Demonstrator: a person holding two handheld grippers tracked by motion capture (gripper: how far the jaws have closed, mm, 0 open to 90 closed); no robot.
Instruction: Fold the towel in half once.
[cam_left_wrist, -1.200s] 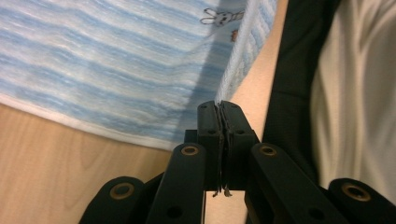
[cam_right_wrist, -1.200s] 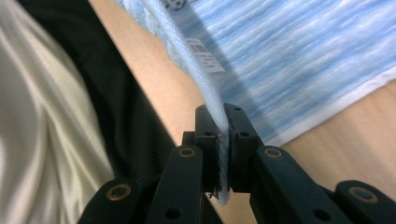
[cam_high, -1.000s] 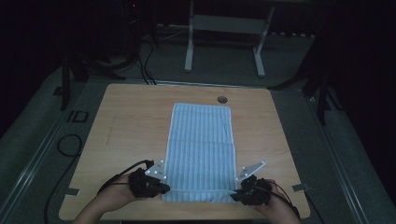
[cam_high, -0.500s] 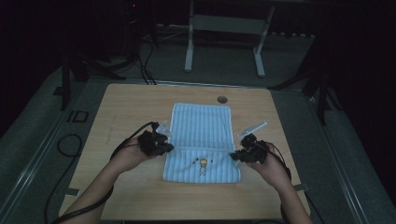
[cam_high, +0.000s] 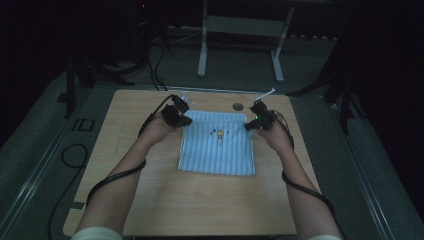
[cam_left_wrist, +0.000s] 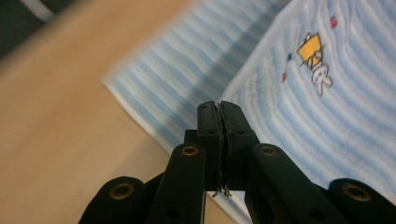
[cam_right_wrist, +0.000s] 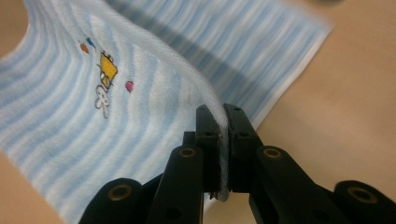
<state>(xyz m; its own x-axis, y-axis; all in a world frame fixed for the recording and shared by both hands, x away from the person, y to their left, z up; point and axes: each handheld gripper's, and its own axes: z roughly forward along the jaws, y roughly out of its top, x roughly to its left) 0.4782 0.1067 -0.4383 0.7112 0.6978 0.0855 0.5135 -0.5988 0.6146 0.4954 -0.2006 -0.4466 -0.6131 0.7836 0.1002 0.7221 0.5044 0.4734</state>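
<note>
A light-blue striped towel (cam_high: 217, 150) lies folded in half on the wooden table (cam_high: 150, 200), a small embroidered figure (cam_high: 219, 135) on its upper layer. My left gripper (cam_high: 182, 120) holds the folded layer's far left corner, my right gripper (cam_high: 250, 125) its far right corner. In the left gripper view the jaws (cam_left_wrist: 219, 109) are pressed together at the towel's (cam_left_wrist: 327, 121) edge, the lower layer showing beyond. In the right gripper view the towel's (cam_right_wrist: 70, 116) hem runs between the shut jaws (cam_right_wrist: 223, 112), lifted a little off the lower layer.
A round cable hole (cam_high: 238, 106) sits in the table just beyond the towel's far edge. A metal table frame (cam_high: 240, 25) stands on the floor behind. Cables (cam_high: 70, 155) lie on the floor at the left. Bare wood lies on both sides of the towel.
Both grippers have carried the towel's near edge from the front of the table up and over to its far edge, folding it in half. The embroidered side now faces up.
</note>
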